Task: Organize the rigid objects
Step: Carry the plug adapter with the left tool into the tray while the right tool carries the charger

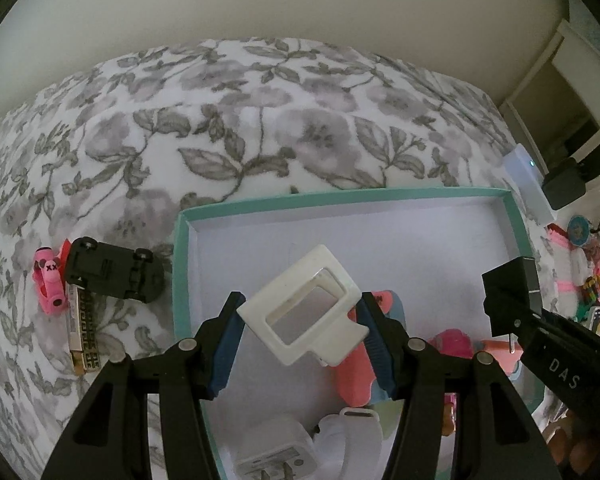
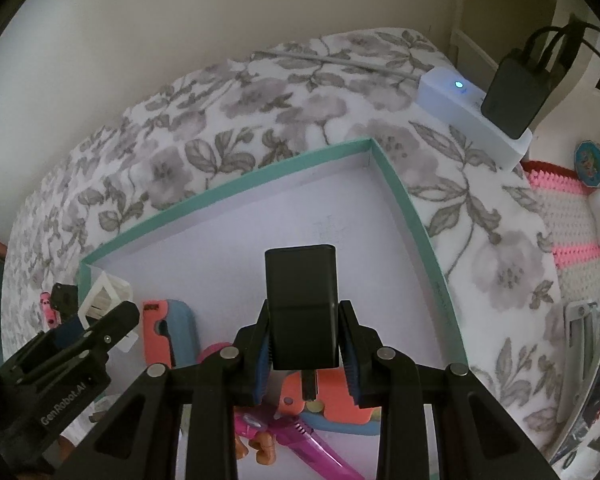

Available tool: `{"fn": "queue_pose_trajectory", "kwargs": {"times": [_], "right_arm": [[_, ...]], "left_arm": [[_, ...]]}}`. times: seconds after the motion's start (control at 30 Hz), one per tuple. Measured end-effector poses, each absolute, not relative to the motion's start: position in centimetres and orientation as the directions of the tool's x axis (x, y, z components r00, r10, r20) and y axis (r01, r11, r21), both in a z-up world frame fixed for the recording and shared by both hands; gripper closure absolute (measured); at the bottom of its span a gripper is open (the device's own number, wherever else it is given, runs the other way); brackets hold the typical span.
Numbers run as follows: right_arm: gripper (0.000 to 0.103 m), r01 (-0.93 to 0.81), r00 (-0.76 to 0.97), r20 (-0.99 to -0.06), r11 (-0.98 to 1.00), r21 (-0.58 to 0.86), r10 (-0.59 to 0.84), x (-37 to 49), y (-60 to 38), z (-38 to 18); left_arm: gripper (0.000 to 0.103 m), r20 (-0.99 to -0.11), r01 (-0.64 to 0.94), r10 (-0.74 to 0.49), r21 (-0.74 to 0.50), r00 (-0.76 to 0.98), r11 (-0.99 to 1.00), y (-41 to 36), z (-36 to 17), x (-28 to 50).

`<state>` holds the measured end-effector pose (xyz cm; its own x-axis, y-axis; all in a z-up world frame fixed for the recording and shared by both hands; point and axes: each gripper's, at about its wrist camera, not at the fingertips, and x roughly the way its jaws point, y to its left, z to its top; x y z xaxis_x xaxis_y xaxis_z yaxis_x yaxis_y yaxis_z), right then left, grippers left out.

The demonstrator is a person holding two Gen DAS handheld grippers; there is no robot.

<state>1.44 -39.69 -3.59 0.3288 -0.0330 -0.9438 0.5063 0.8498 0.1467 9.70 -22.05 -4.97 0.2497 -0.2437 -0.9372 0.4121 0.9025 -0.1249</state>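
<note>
1. Over the teal-rimmed box [image 1: 180,280] in the left wrist view, the left gripper [image 1: 300,320] points steeply down, its jaws clamped on a white square frame [image 1: 304,308], which hangs tilted above the white box floor.
2. Inside the box, below the frame, lie a coral and blue case [image 1: 354,376], a white plug adapter [image 1: 268,452] and a white rounded part [image 1: 356,428].
3. Left of the box, on the floral bedspread [image 1: 260,120], a black toy car [image 1: 116,274] lies upside down, touching a pink figure [image 1: 50,280] and a patterned bar [image 1: 85,328].
4. At the right edge, the right gripper carries a black charger block [image 1: 508,296] over the box.
5. In the right wrist view, the right gripper [image 2: 304,344] has its jaws gripping the black charger block [image 2: 300,304] by its two sides, one prong showing beneath it.
6. The block hangs above the box interior, with the box rim [image 2: 420,232] behind and to the right.
7. Beneath it lie orange pieces [image 2: 336,400] and a pink translucent item [image 2: 292,436].
8. At left, the left gripper [image 2: 80,344] holds the white frame [image 2: 104,296] near the box corner.
9. Beyond the box, a white device [image 2: 460,108] with a lit blue light rests on the bedspread.
</note>
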Motion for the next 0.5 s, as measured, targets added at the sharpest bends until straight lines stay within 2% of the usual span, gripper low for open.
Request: {"fn": "queue_pose_trajectory", "kwargs": {"times": [0.5], "right_arm": [[0.071, 0.477, 0.32, -0.946, 0.871, 0.12, -0.045, 2.0, -38.6, -3.4]], "left_arm": [[0.043, -0.927, 0.375, -0.263, -0.151, 0.267, 0.915, -20.9, -3.4, 10.5]]}}
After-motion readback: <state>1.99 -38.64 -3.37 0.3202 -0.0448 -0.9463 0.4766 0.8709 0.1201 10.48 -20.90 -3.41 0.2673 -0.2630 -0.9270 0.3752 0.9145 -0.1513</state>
